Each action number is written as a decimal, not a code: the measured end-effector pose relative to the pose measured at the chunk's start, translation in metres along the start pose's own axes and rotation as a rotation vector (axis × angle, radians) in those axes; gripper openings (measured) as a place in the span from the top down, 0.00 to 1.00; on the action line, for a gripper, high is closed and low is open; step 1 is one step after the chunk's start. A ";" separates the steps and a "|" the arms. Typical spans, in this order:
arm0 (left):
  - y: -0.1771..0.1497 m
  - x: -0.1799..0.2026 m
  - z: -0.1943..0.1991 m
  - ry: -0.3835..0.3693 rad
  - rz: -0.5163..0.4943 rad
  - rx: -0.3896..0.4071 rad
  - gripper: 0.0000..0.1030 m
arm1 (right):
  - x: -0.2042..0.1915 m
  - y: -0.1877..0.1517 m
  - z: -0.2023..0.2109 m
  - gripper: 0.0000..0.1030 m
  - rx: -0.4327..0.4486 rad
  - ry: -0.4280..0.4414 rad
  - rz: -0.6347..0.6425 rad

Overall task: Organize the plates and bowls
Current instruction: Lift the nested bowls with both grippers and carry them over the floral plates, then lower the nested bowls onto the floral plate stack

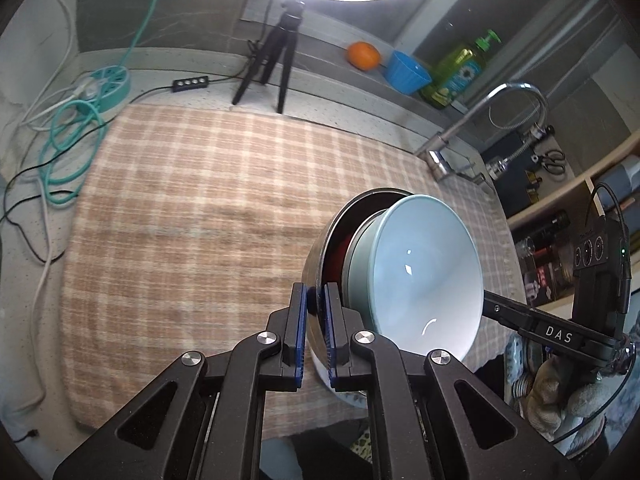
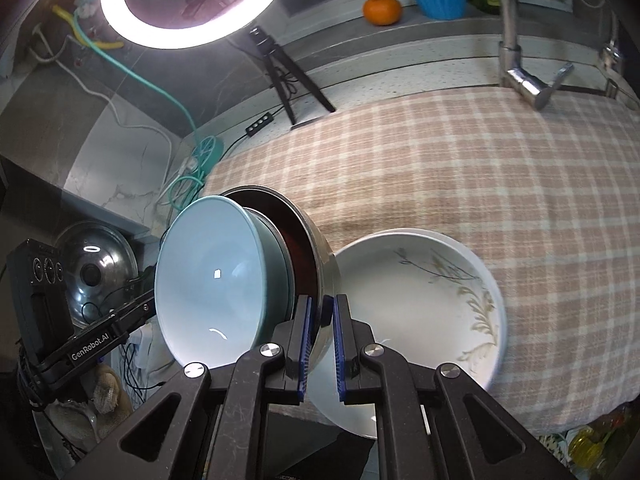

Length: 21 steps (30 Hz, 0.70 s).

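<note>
Steel bowl rim between fingers, white plate just beside.

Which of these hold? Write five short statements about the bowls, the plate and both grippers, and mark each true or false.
1. The light blue bowl sits nested inside the steel bowl. True.
2. The left gripper is open and holds nothing. False: it is shut on the steel bowl's rim.
3. The right gripper clamps the steel bowl's rim. True.
4. The white plate is plain. False: it bears a plant pattern.
5. The orange lies inside the blue cup. False: it lies beside the cup on the ledge.
</note>
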<state>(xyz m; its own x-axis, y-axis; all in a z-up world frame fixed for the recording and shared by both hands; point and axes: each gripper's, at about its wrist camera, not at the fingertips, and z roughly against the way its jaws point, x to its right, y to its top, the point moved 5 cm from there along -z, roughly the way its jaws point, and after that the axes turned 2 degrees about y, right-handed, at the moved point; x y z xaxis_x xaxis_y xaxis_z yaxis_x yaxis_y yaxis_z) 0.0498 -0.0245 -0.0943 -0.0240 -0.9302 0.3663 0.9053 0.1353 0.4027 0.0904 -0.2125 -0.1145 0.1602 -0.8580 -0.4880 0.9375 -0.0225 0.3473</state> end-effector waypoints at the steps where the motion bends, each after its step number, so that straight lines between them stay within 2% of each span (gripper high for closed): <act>1: -0.001 0.006 -0.003 -0.003 -0.012 -0.008 0.93 | 0.005 -0.001 0.003 0.91 0.004 -0.005 -0.010; 11: -0.013 0.043 -0.032 -0.032 -0.090 -0.078 0.93 | 0.053 -0.014 0.021 0.91 0.024 -0.056 -0.093; 21: -0.021 0.054 -0.047 -0.030 -0.121 -0.123 0.93 | 0.076 -0.024 0.019 0.91 0.020 -0.076 -0.140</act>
<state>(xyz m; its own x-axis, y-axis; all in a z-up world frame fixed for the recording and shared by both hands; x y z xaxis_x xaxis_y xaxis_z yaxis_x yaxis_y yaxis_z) 0.0493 -0.0934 -0.1226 -0.1471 -0.9261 0.3474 0.9400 -0.0216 0.3404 0.0746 -0.2867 -0.1446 0.0040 -0.8822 -0.4709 0.9425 -0.1541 0.2966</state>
